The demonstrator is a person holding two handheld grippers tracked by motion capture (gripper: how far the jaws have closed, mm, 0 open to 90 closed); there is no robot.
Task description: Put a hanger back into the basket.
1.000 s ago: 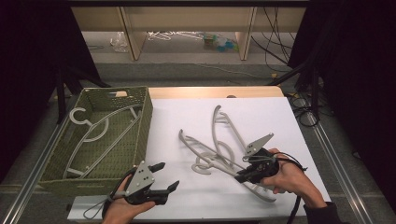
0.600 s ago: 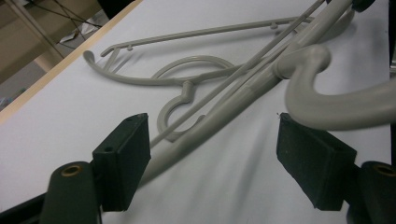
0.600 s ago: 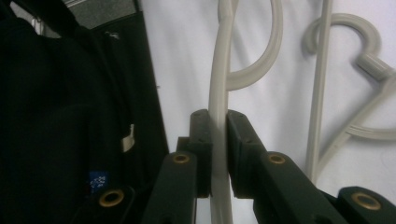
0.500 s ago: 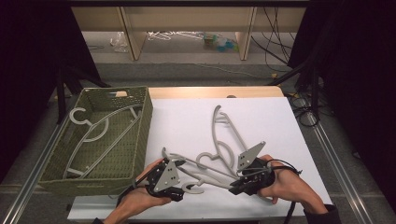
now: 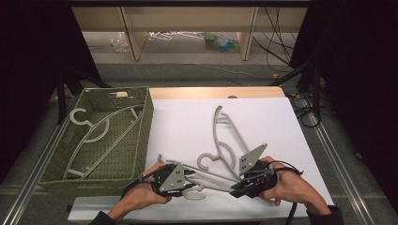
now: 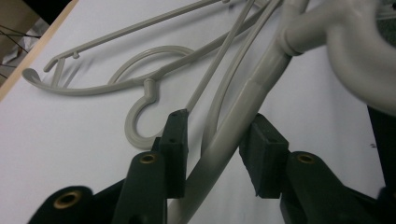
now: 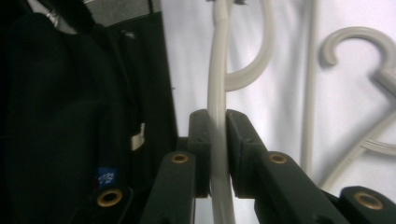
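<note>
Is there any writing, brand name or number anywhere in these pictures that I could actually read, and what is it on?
None can be read.
A small blue tag on the dark fabric in the right gripper view carries a pale mark, too blurred to read.
The grey hangers, the green basket, the white table and both grippers, left and right, show no lettering.

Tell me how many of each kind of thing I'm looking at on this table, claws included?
Grey plastic coat hangers: 3, one in the basket, one lying on the white tabletop, one held between both claws
Green woven basket: 1
Black hand-held claws: 2, left and right
Total: 6
</note>
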